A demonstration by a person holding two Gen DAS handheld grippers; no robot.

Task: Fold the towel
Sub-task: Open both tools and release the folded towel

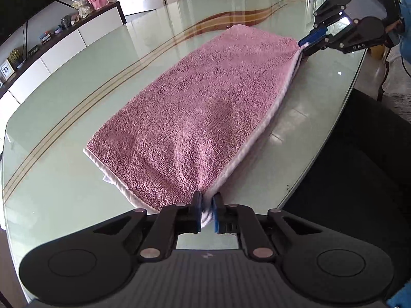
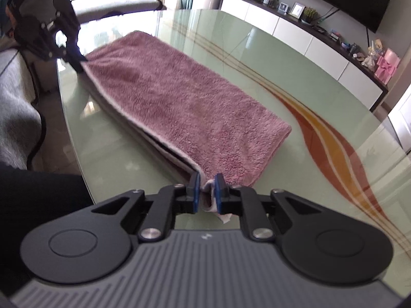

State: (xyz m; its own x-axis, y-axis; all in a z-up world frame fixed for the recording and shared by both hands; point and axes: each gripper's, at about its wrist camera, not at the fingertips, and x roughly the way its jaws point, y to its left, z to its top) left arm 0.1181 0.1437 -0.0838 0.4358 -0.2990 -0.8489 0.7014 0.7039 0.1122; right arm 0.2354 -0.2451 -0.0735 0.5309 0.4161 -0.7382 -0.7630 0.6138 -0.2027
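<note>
Since the pink terry towel [image 1: 205,107] already lies doubled on the glass table [image 1: 77,118], with two layers showing along the edge nearest the person, we judge at least one fold complete. Its top layer sits flat and roughly square to the lower one, though a pale hem and a small white tag peek out at the corner near the left gripper [image 1: 207,211]. Whether another fold is meant we cannot tell; if so, it would be the shorter one, bringing one end over the other.

We note the left gripper at one near corner, pointing steeply downward at the tabletop. Its blue pads [image 1: 197,214] stand close together with a bunched tip of towel between them, so we read them as clamped on that corner.

We note the right gripper [image 2: 206,195] at the other near corner, likewise tilted downward. A pinch of pale hem sits between its blue pads [image 2: 219,192], and we read that as a grip too. From the left wrist view, its fingers meet the towel's far corner just above the glass.

Both tools thus hold the same long edge, one at each end, well apart, with the towel stretched lightly between them. The cloth rests on the table along its whole length; nothing is lifted clear. A blue fuzzy sleeve [image 1: 405,25] shows behind the right tool.
</note>
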